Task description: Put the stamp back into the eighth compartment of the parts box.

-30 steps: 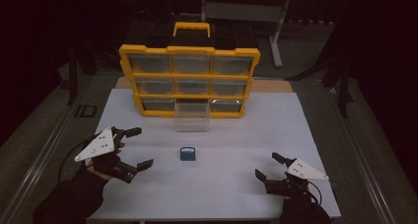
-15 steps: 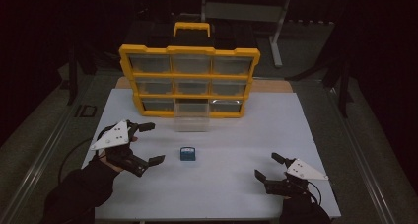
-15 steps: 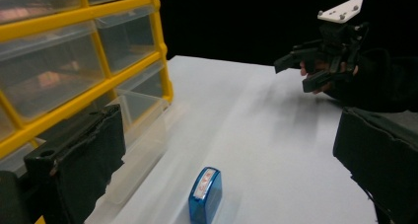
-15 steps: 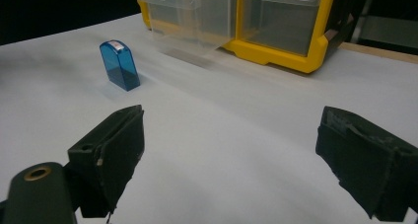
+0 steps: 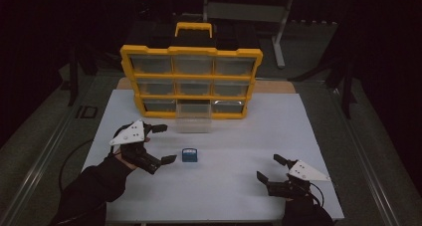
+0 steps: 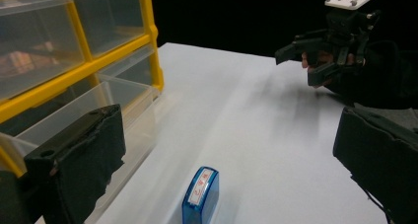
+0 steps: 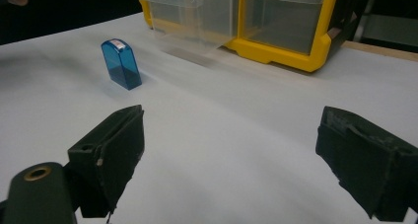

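Observation:
A small translucent blue block [image 5: 189, 155] with a white label on top stands on the white table [image 5: 234, 136]. My left gripper [image 5: 166, 144] is open just left of it, jaws pointing toward it; in the left gripper view the block [image 6: 201, 197] sits low between the two black jaws, untouched. My right gripper [image 5: 268, 167] is open near the front right of the table with nothing in it, and in its view the block [image 7: 121, 63] stands well ahead to the left. The right gripper [image 6: 296, 66] also shows far across the table in the left gripper view.
A yellow drawer organizer [image 5: 191, 81] with clear drawers stands at the back of the table. Its bottom middle drawer [image 5: 193, 119] is pulled out and looks empty, just behind the block. Dark floor and metal stands surround the table.
My left gripper has moved right and a little forward, closing in on the blue block. The right gripper and the block have stayed put.

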The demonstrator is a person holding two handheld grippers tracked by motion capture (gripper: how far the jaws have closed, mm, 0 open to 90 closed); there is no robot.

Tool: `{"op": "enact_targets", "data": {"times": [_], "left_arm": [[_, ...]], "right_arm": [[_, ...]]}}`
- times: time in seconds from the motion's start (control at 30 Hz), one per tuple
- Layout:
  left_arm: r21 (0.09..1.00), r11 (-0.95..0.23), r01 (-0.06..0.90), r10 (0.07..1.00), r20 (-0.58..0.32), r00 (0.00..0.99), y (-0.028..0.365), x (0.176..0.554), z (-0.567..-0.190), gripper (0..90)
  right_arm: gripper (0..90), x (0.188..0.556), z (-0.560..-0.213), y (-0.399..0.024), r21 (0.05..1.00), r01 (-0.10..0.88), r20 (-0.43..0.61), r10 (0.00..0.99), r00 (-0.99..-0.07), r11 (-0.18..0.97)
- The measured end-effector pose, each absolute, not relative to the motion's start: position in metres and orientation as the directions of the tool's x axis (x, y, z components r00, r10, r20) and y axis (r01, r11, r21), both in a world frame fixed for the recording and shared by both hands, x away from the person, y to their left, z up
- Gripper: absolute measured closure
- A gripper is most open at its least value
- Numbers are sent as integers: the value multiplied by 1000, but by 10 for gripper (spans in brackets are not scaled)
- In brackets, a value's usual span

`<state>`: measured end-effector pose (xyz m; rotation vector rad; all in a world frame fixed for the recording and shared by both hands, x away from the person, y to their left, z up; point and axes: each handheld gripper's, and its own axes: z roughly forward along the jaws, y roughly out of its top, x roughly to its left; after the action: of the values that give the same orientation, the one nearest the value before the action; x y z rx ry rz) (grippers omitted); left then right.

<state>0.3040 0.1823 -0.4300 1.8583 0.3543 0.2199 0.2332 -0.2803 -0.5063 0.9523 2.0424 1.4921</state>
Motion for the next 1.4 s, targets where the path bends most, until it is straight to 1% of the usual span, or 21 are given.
{"op": "enact_targets", "data": {"times": [0.17, 0.53, 0.6, 0.67, 0.73, 0.8, 1.03, 1.13, 1.27, 1.4], "left_arm": [[950, -286, 122, 350, -15, 936, 176, 312, -437, 2], [930, -322, 178, 320, -70, 945, 169, 327, -460, 2], [924, -342, 170, 323, -55, 945, 167, 328, -464, 2], [921, -338, 194, 309, -86, 947, 167, 332, -469, 2], [913, -362, 188, 308, -73, 949, 166, 334, -474, 3], [905, -379, 194, 292, -82, 953, 165, 335, -479, 28], [876, -444, 188, 261, -75, 962, 156, 339, -490, 41], [865, -463, 194, 250, -83, 965, 153, 341, -493, 72], [859, -471, 198, 237, -93, 967, 150, 342, -495, 135], [842, -498, 207, 227, -104, 968, 147, 347, -499, 160]], "right_arm": [[112, 233, -506, -280, 944, 277, 54, 742, -669, 181], [112, 234, -507, -281, 943, 282, 62, 742, -667, 175], [112, 234, -507, -280, 943, 282, 61, 742, -668, 176], [112, 234, -507, -281, 943, 283, 63, 742, -667, 175], [112, 234, -508, -281, 943, 281, 61, 742, -668, 176], [112, 234, -508, -281, 943, 281, 61, 742, -668, 175], [112, 234, -508, -281, 943, 283, 63, 740, -670, 176], [112, 234, -508, -281, 943, 284, 64, 740, -669, 175], [112, 234, -508, -281, 943, 285, 66, 739, -671, 175], [112, 235, -509, -280, 943, 284, 66, 738, -671, 175]]}}
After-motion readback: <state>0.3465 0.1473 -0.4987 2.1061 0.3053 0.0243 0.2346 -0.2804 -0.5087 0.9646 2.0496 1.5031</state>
